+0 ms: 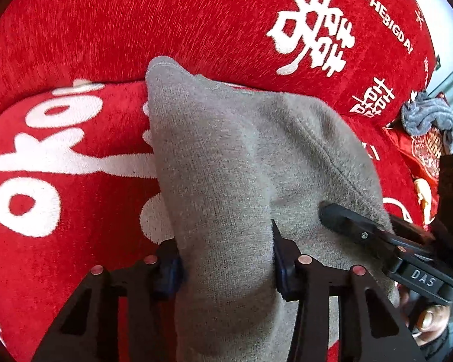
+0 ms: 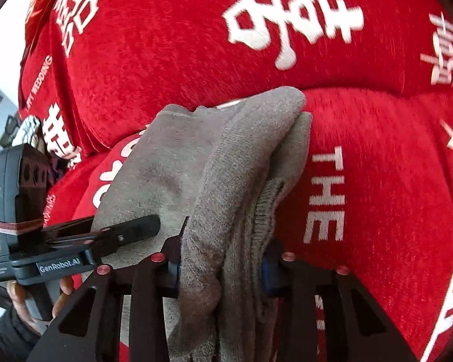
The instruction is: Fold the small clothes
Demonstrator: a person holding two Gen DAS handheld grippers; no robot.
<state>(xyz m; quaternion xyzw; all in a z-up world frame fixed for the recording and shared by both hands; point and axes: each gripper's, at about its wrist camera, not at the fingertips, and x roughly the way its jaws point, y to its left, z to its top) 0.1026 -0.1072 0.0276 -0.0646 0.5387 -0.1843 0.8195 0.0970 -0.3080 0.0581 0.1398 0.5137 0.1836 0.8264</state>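
Left wrist view. Left tool (image 1: 226, 267) at bottom centre, clenched on a fold of the grey garment (image 1: 226, 150), a fuzzy knit piece; pads pressed into the cloth on both sides, lower part of the fold cut off by the frame edge. Garment spread over the red fabric (image 1: 90, 30) of a cushioned seat, its far corner raised to a point near the crease between seat and backrest. Exact kind of garment hard to make out. Right tool (image 1: 341, 215) entering from the right, black finger lying on the garment's right half, body lettered "DAS"; second finger hidden under cloth. Part of a hand (image 1: 432, 319) at lower right, mostly cut off. Open red surface to the left, printed with large white lettering. Crumpled grey-blue cloth (image 1: 428, 117) at the far right edge, well apart, beside a red patterned item too small to identify. Pale wall in the upper right corner.

Right wrist view. Right tool (image 2: 220, 267) at bottom centre, clenched on bunched layers of the garment (image 2: 172, 157); a ribbed edge visible within the layers. Left tool (image 2: 142, 226) coming in from the left, one finger resting on the flat grey part, body marked "GenRobot.AI". Fingers of a hand (image 2: 18, 298) under it, partly hidden. Bare red seat to the right with the white word "THE". Backrest blurred above. Left margin dim and cluttered, indistinct.
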